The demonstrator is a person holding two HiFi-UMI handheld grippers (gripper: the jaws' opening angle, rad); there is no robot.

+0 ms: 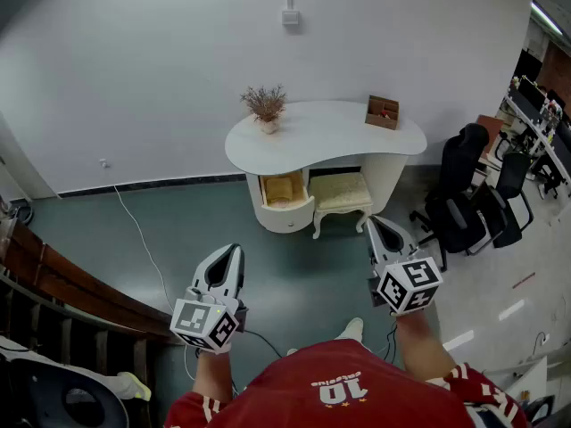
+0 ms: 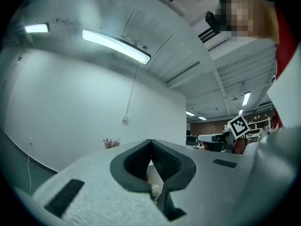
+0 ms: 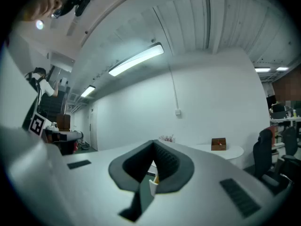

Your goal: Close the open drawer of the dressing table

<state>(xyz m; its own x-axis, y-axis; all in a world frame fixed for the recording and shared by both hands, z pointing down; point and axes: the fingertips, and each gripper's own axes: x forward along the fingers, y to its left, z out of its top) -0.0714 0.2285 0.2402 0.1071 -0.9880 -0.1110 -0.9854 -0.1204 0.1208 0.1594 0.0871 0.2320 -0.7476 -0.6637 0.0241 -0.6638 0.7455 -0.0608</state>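
Observation:
The white dressing table (image 1: 326,136) stands against the far wall. Its drawer (image 1: 284,194) is pulled out at the left front and shows a pale wooden inside. Both grippers hang well short of it over the green floor. My left gripper (image 1: 235,251) is shut and holds nothing; in its own view the left gripper (image 2: 151,141) has its jaws met at the tip. My right gripper (image 1: 376,222) is also shut and empty, and in its own view the right gripper (image 3: 153,142) points toward the table (image 3: 230,150).
A padded stool (image 1: 339,193) sits under the table beside the drawer. Dried flowers (image 1: 265,107) and a brown box (image 1: 382,112) stand on the tabletop. Black office chairs (image 1: 464,194) crowd the right. A wooden railing (image 1: 53,279) runs at the left, and a cable (image 1: 141,234) lies across the floor.

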